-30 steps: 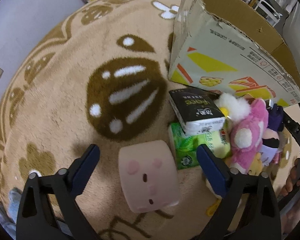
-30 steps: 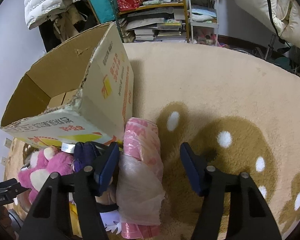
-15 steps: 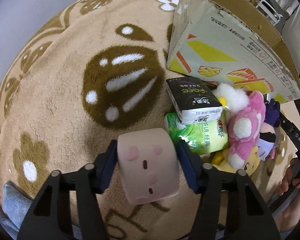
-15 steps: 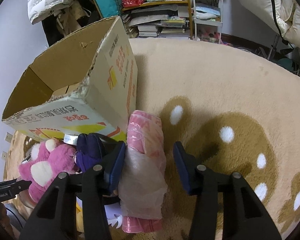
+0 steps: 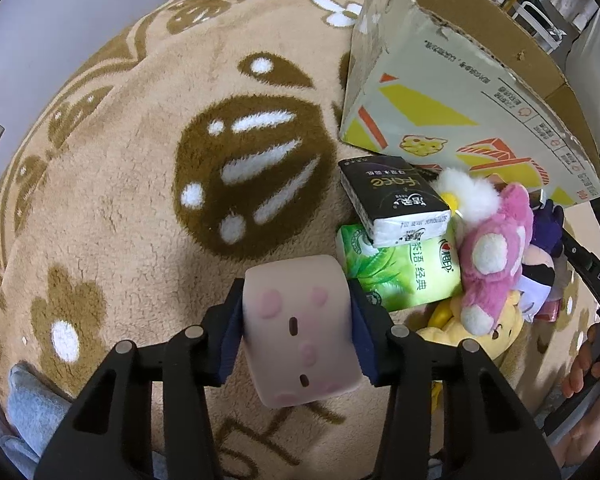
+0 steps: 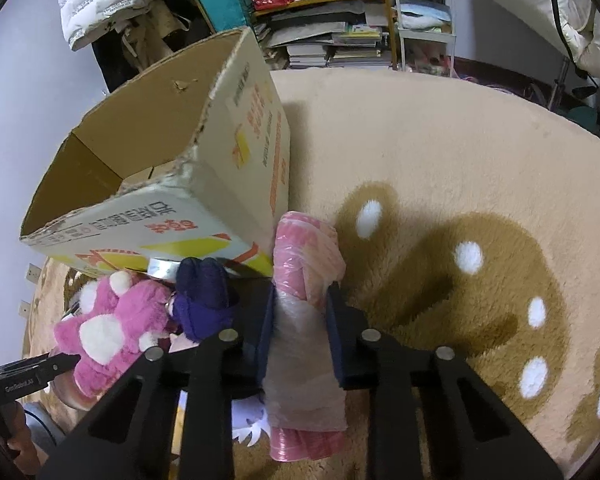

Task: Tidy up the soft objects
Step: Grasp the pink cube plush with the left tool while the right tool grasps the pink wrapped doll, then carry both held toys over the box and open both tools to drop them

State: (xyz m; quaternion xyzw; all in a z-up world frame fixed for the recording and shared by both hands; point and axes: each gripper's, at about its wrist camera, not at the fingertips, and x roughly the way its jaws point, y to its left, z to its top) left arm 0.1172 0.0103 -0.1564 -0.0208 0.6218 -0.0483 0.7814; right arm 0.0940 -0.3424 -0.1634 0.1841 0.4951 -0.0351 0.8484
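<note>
My left gripper [image 5: 296,316] is shut on a pale pink squishy block with pink spots [image 5: 300,332], held just above the rug. Right of it lie a green tissue pack [image 5: 412,276], a black tissue pack [image 5: 396,204] stacked on it, a pink plush toy [image 5: 496,256], a yellow plush [image 5: 480,332] and a purple plush [image 5: 546,224]. My right gripper [image 6: 302,316] is shut on a pink plastic-wrapped soft roll [image 6: 304,292] beside the open cardboard box [image 6: 204,184]. The pink plush [image 6: 112,328] and purple plush [image 6: 204,296] lie left of it.
The cardboard box [image 5: 460,92] stands tilted on a round beige rug with brown patterns [image 5: 140,160]. Shelves with books and clutter [image 6: 332,32] line the far wall. The other hand-held gripper [image 6: 24,372] shows at the left edge of the right wrist view.
Both grippers went from open to shut: the left closed on the pink squishy block, the right closed on the pink wrapped roll. Both objects are squeezed between the pads now.
</note>
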